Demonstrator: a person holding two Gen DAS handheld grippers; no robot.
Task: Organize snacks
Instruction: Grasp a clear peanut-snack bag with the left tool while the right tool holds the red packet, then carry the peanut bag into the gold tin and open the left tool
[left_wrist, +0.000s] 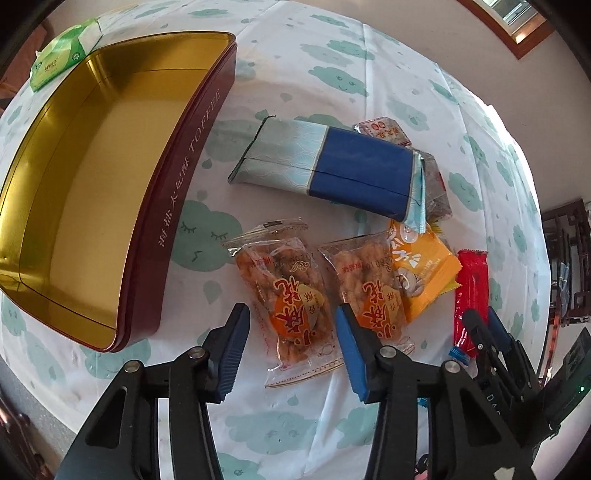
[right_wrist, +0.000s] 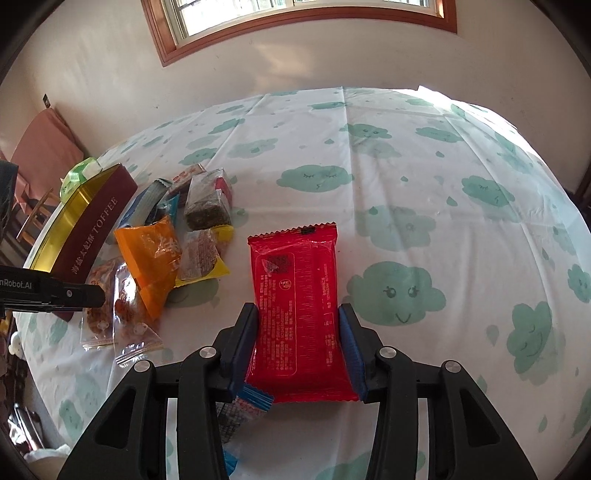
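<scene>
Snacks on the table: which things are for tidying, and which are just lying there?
For the job:
- toffee tin
- red packet
- orange packet
- two clear fried-snack packets
- blue packet

Just lying about:
- green tissue pack
- cloud tablecloth

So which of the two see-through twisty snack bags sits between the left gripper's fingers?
The twisty bag nearer the tin; its twin lies outside, beside the orange packet.

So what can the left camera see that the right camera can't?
Only the left wrist view looks down into the toffee tin, its gold inside bare, and shows the left gripper around a clear twist-snack packet. Only the right wrist view shows the window and the red packet's printed face. Both show the red packet clamped in the right gripper, the orange packet and the cloud tablecloth.
</scene>
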